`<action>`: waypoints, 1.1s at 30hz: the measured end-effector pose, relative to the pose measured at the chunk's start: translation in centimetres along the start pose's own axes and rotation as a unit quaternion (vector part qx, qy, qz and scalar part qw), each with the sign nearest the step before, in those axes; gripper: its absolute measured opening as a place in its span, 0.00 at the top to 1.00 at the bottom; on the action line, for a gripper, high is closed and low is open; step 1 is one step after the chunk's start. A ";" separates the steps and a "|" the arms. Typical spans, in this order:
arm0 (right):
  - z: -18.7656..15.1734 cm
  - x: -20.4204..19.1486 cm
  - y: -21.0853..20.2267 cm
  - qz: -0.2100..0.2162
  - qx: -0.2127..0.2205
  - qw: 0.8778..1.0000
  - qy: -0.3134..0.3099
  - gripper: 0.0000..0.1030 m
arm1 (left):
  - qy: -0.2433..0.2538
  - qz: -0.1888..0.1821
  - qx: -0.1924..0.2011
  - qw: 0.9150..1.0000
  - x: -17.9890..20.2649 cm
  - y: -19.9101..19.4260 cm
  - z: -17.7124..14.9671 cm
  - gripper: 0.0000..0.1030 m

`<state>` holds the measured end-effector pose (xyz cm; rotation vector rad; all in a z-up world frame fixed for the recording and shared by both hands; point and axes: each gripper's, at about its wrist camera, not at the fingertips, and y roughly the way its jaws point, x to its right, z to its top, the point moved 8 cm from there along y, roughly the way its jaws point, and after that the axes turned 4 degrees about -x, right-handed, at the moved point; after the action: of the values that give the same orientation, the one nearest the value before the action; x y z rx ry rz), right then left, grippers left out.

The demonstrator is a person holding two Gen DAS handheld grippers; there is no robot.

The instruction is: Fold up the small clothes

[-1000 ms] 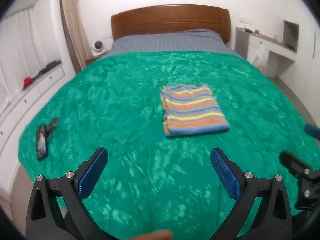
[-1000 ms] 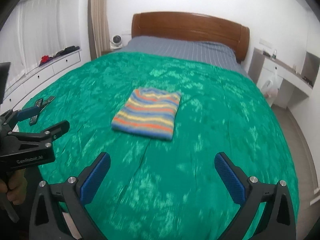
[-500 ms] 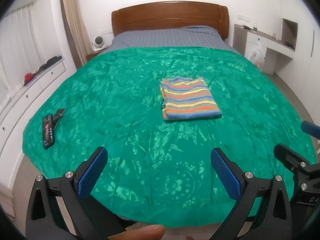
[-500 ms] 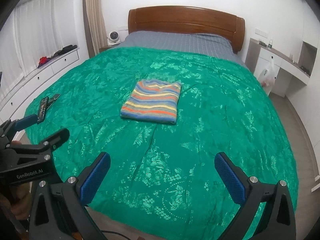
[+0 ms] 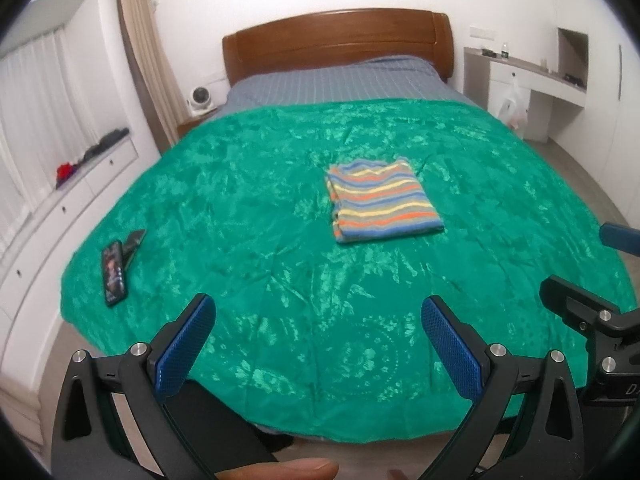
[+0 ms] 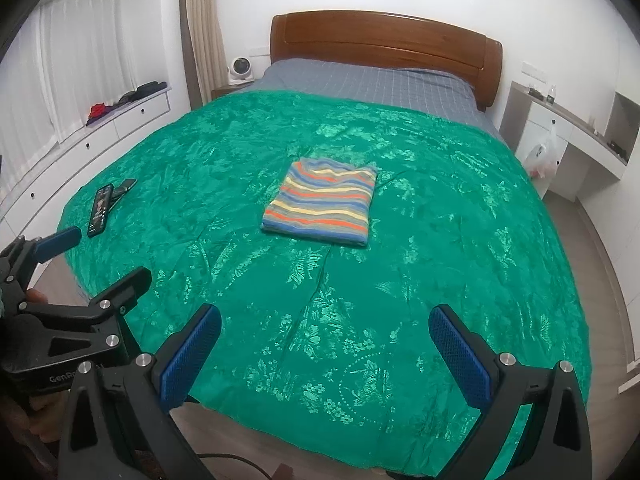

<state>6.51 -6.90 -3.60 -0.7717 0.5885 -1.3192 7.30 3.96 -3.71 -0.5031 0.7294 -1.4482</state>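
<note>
**Inspector A:** Garment (image 5: 384,200) noted at mid-bed: a striped piece lying flat on the green bedspread (image 5: 280,280) as a neat rectangle with squared edges. I judge the fold complete, since no sleeve or hem trails out.

**Inspector B:** Agreed. Tongs?

**Inspector A:** The left gripper (image 5: 318,340) is spread wide, nothing between its blue pads, and it hangs off the foot of the bed, well apart from the garment. The right gripper (image 6: 324,350) is likewise spread and empty, beside its partner. Both point at the bundle from a distance, which reads as standing clear of a finished job, not as an approach.

**Inspector B:** Other items?

**Inspector A:** A phone (image 5: 113,267) lies near the left edge of the bedspread, touching a second dark object I cannot identify. Neither sits near the work.

**Inspector B:** Gaps in the record?

**Inspector A:** The underside and inner layers of the fold are hidden. The hands are mostly out of frame; only a fingertip shows at the bottom of the left view. Shelf contents by the window are too small to name.
</note>
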 end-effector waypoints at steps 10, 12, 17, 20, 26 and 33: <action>0.4 0.5 -1.2 -0.026 0.007 1.000 0.003 0.01 | -0.008 -0.005 -0.013 1.000 0.2 0.5 0.6 0.00; 0.4 0.9 -1.2 -0.033 0.007 0.999 0.007 0.00 | -0.010 -0.006 -0.017 1.000 0.2 0.6 0.5 0.00; 0.3 1.6 -0.8 -0.038 0.002 0.999 0.018 0.00 | -0.016 -0.014 -0.025 0.999 0.3 0.9 0.6 0.00; 0.4 1.8 -1.2 -0.030 0.005 0.999 0.027 0.00 | -0.021 -0.019 -0.024 0.999 0.3 0.6 1.0 0.00; 1.0 2.0 -1.9 -0.038 0.019 0.999 0.024 0.00 | -0.028 -0.019 -0.008 0.999 0.0 -0.4 1.9 0.00; 0.8 2.5 -1.8 -0.043 0.015 0.998 0.031 0.00 | -0.031 -0.006 0.000 0.999 -0.1 -0.3 1.8 0.00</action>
<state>6.38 -9.35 -1.55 -0.7407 0.5884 -1.4326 8.32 3.85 -2.22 -0.5520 0.6783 -1.4374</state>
